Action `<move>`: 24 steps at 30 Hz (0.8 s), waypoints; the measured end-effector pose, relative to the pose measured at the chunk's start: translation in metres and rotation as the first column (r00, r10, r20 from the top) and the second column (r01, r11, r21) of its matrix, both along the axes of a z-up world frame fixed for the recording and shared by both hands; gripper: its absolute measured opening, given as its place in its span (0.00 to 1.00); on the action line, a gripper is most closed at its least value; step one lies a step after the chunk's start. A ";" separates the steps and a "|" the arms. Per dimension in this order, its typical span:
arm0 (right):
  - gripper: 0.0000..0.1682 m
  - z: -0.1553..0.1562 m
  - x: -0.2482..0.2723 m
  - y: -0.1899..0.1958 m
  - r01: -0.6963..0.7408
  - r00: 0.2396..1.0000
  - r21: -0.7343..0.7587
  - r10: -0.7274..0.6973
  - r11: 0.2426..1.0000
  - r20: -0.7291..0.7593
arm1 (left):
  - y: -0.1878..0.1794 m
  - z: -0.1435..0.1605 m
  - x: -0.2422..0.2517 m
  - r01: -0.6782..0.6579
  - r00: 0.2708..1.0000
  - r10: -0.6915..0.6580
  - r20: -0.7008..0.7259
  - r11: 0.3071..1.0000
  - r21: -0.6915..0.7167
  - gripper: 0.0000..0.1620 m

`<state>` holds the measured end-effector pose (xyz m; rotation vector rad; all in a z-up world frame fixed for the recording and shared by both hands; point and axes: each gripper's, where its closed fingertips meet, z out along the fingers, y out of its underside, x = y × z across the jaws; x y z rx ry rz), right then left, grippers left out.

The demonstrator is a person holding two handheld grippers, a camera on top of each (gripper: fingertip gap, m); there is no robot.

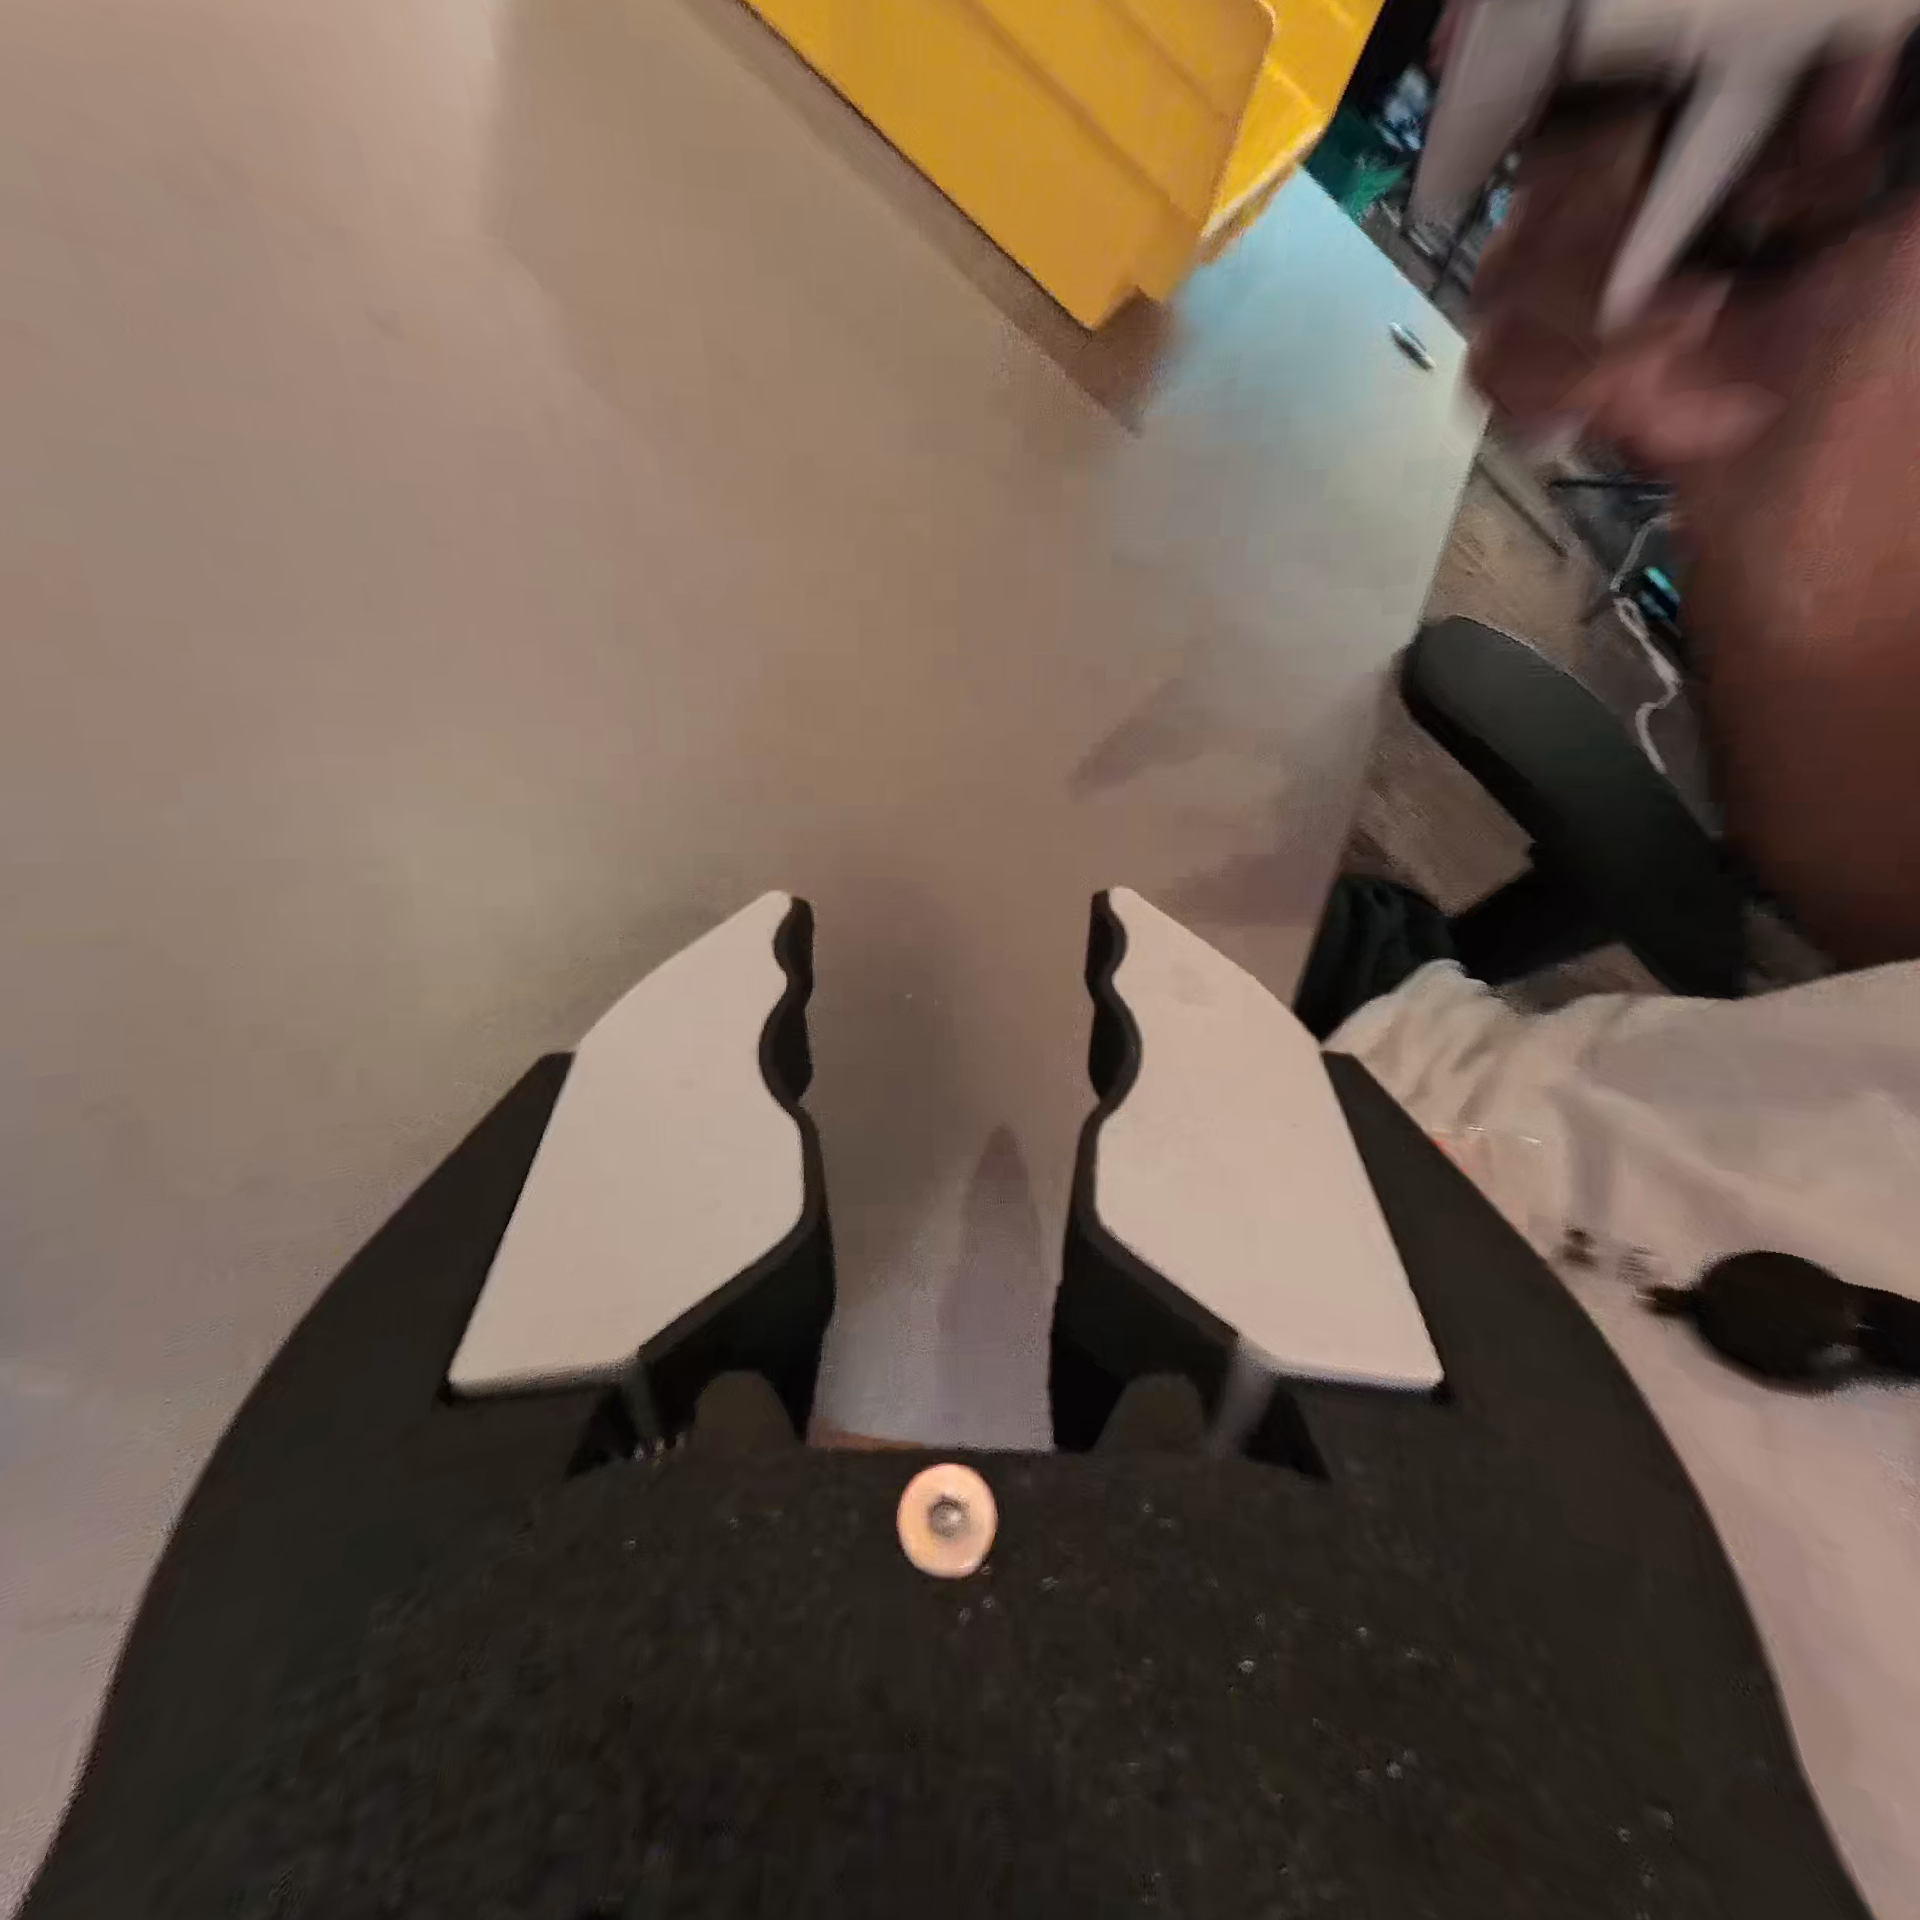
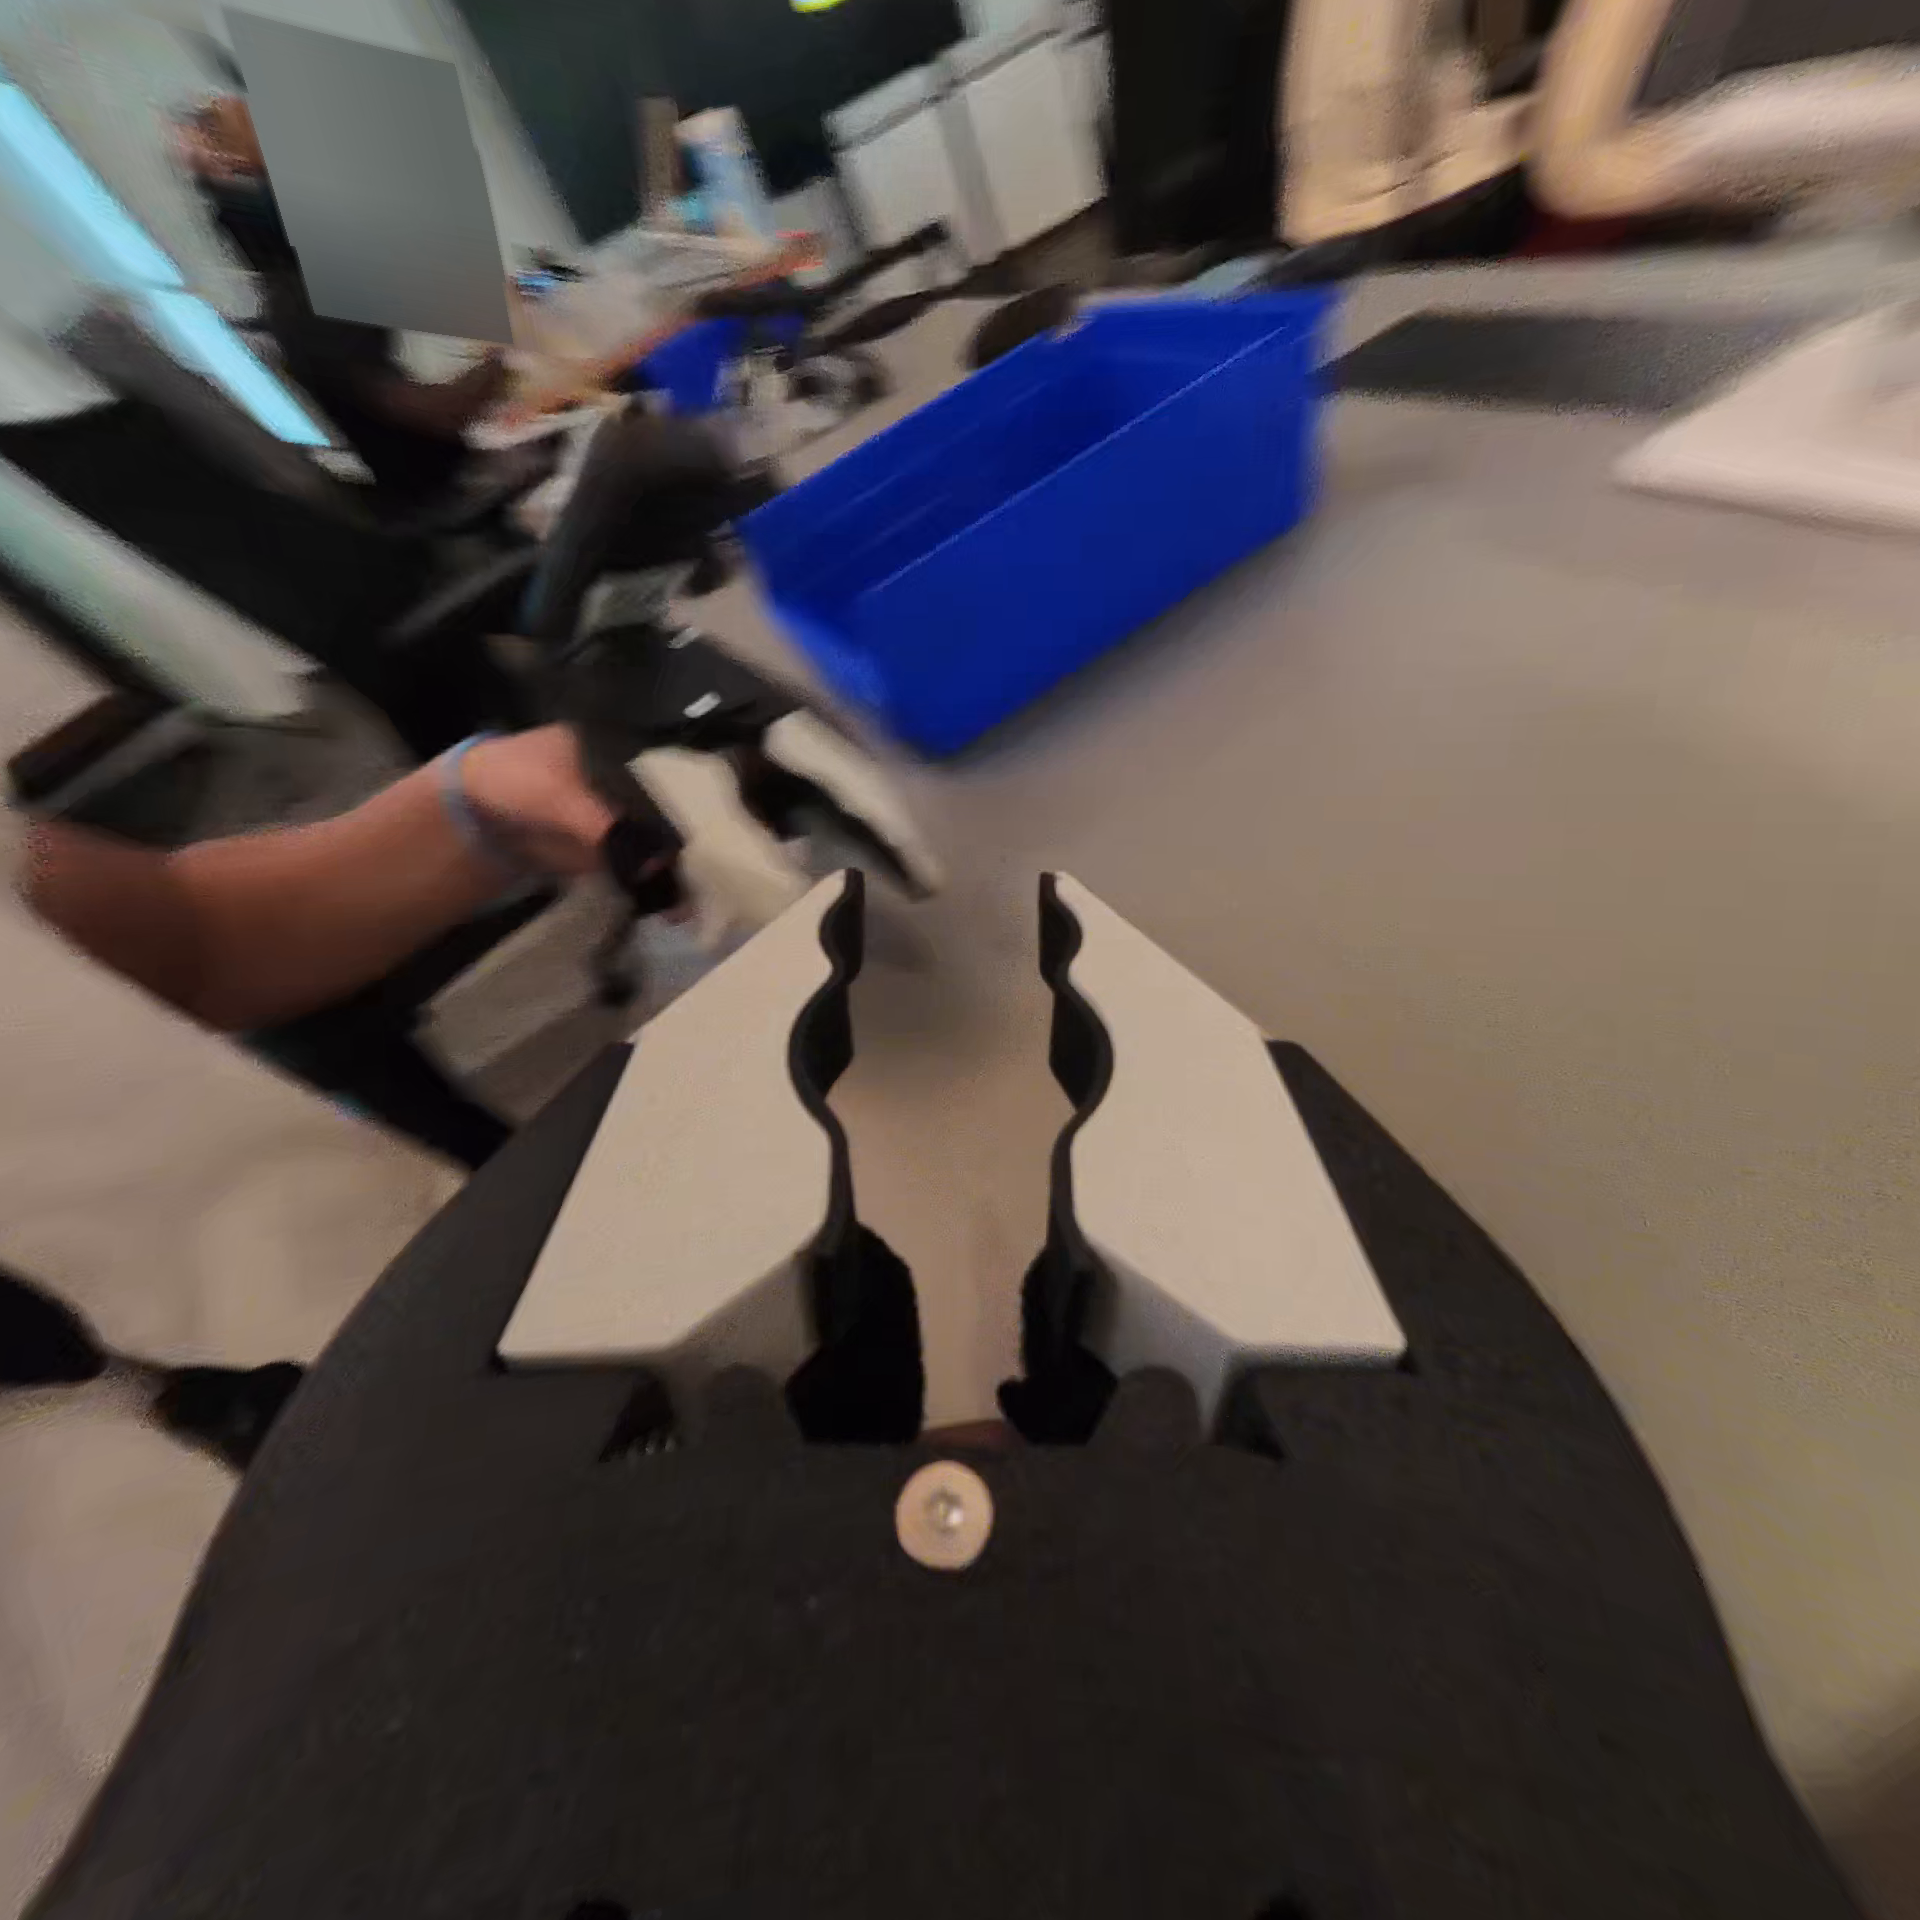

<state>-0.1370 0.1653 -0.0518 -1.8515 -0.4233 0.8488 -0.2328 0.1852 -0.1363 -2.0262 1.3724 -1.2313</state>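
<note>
My left gripper (image 1: 948,914) is open and empty over the bare grey table (image 1: 520,623). A yellow bin (image 1: 1049,135) stands at the far edge, up and to the right of it. My right gripper (image 2: 951,894) is open and empty above the same table (image 2: 1455,935). A blue bin (image 2: 1049,530) stands ahead of it, slightly left. The left gripper also shows in the right wrist view (image 2: 831,800), blurred, held by a hand (image 2: 530,800) just left of my right fingertips. The other hand with its gripper shows blurred in the left wrist view (image 1: 1683,229), top right.
A white flat object (image 2: 1787,436) lies at the table's right. An office chair (image 1: 1558,779) stands off the table edge. The person's white clothing (image 1: 1662,1143) is close at the lower right. A person sits in the background (image 2: 343,395) among blurred desks. Left tips to right tips: about 15 cm.
</note>
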 end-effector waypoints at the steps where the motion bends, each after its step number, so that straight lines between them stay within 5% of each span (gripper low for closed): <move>1: 0.20 -0.021 -0.030 -0.008 -0.074 0.997 -0.022 0.074 0.997 -0.028 | -0.004 0.007 0.001 0.014 1.000 -0.014 -0.005 0.999 -0.034 0.31; 5: 0.24 -0.072 -0.077 -0.017 -0.146 0.989 -0.112 0.145 0.983 -0.010 | -0.009 0.056 -0.017 0.105 0.993 -0.102 0.061 0.992 -0.062 0.30; 9: 0.24 -0.080 -0.062 -0.013 -0.103 0.985 -0.001 0.102 0.995 0.139 | 0.078 0.081 -0.067 -0.090 0.994 0.099 -0.044 0.982 0.166 0.32; 14: 0.24 -0.075 -0.059 -0.018 -0.117 0.988 -0.003 0.117 0.993 0.099 | 0.213 0.036 -0.135 -0.232 0.829 0.414 -0.376 0.866 0.443 0.38; 20: 0.27 -0.080 -0.055 -0.018 -0.104 0.988 -0.011 0.105 0.995 0.115 | 0.264 -0.037 -0.152 -0.233 0.710 0.413 -0.571 0.902 0.362 0.46; 24: 0.27 -0.080 -0.053 -0.018 -0.114 0.989 -0.023 0.116 0.993 0.088 | 0.272 -0.049 -0.145 -0.200 0.743 0.389 -0.545 0.906 0.373 0.42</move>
